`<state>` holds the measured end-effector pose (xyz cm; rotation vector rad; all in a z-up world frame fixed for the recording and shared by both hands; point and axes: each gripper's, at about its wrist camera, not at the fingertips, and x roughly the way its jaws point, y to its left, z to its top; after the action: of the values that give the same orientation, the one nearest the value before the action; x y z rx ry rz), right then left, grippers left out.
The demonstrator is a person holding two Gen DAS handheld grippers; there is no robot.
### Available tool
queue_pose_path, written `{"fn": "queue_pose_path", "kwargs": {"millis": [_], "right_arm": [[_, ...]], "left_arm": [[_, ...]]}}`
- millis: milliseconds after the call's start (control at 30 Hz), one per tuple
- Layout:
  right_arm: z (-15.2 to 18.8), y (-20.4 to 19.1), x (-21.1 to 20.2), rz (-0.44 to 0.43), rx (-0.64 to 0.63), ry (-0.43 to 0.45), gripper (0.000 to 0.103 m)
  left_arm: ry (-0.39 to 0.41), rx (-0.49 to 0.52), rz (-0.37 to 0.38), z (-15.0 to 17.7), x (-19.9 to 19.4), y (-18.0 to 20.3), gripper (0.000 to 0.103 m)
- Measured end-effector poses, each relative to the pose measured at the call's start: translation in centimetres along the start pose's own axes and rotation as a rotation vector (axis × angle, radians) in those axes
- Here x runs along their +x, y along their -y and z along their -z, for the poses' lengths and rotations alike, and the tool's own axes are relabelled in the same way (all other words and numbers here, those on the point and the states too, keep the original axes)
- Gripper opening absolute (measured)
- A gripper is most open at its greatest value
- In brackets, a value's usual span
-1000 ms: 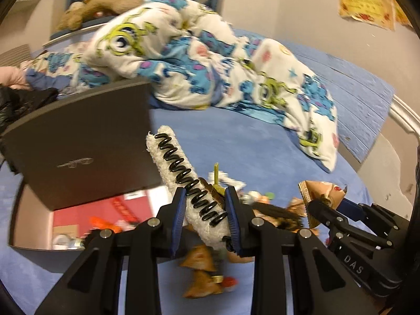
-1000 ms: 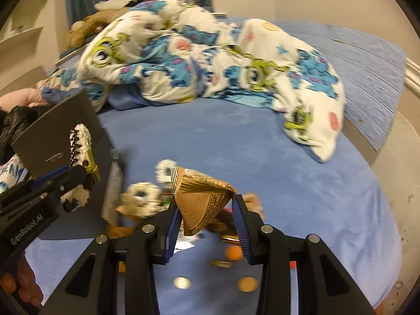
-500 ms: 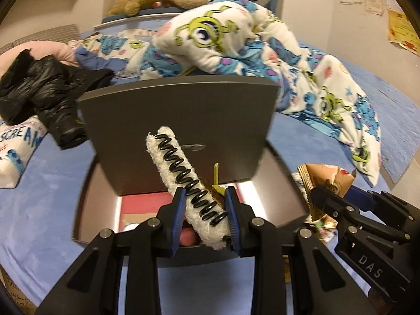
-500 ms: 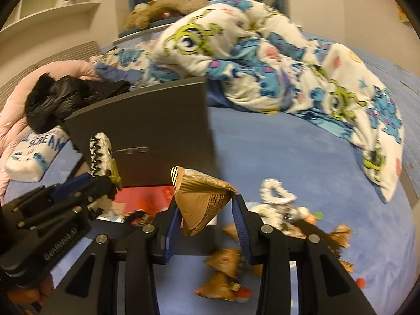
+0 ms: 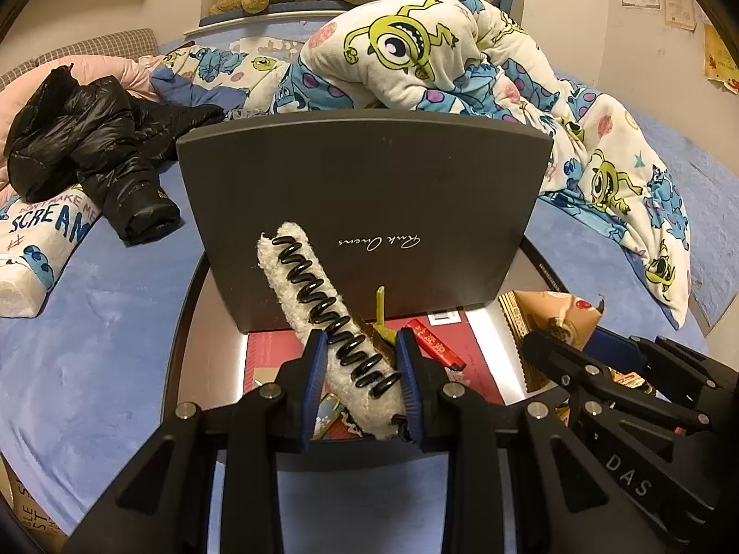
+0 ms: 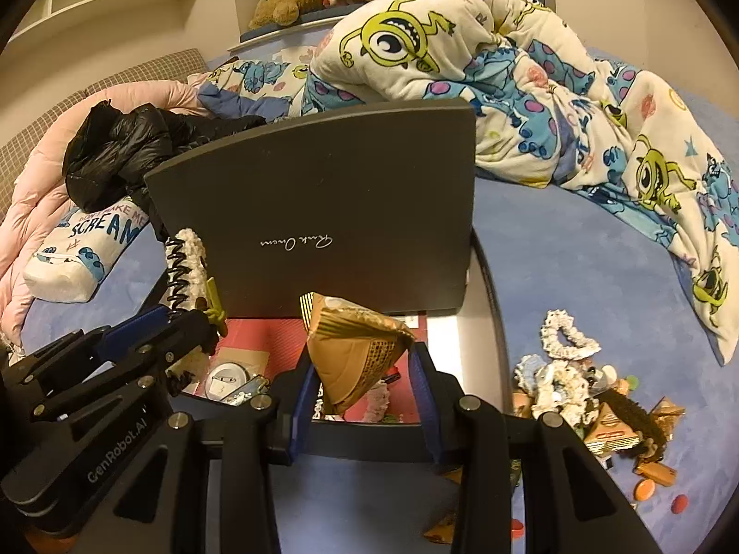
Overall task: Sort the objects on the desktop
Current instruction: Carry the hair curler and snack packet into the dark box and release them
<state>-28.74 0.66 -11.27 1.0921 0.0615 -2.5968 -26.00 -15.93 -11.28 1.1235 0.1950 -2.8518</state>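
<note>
My left gripper (image 5: pixel 360 369) is shut on a white fluffy hair tie wrapped in a black spiral cord (image 5: pixel 318 318), with a yellow-green clip behind it. It hovers over the open grey box (image 5: pixel 360 203), whose lid stands upright. My right gripper (image 6: pixel 365 369) is shut on a brown triangular snack packet (image 6: pixel 355 351), also over the box's red-lined inside (image 6: pixel 258 337). The right gripper and its packet (image 5: pixel 554 318) show at the right of the left wrist view. The left gripper and hair tie (image 6: pixel 184 272) show at the left of the right wrist view.
A pile of hair ties, snack packets and round tokens (image 6: pixel 596 397) lies on the blue bedsheet right of the box. A monster-print duvet (image 5: pixel 439 55), a black jacket (image 5: pixel 101 138) and a pillow (image 5: pixel 41 240) lie behind and left.
Both grippers swung left from the pile toward the open box, keeping their loads. The box now fills the middle of both views and its inside sits under the fingers.
</note>
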Motion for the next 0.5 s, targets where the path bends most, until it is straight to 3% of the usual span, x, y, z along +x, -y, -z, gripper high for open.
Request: {"fn": "queue_pose_path", "kwargs": {"millis": [367, 400, 467, 500], "right_arm": [[0.2, -0.7, 1.3, -0.002, 0.004, -0.005, 0.039], [0.2, -0.8, 1.3, -0.003, 0.005, -0.004, 0.039], [0.2, -0.9, 1.3, -0.014, -0.004, 0.002, 0.043], [0.2, -1.0, 1.3, -0.009, -0.007, 0.006, 0.045]], "left_arm": [[0.013, 0.006, -0.012, 0.1, 0.5, -0.6, 0.034], [0.016, 0.013, -0.015, 0.0, 0.5, -0.6, 0.041], [0.017, 0.016, -0.08, -0.1, 0.5, -0.7, 0.068], [0.026, 0.013, -0.105, -0.2, 0.3, -1.0, 0.072]]}}
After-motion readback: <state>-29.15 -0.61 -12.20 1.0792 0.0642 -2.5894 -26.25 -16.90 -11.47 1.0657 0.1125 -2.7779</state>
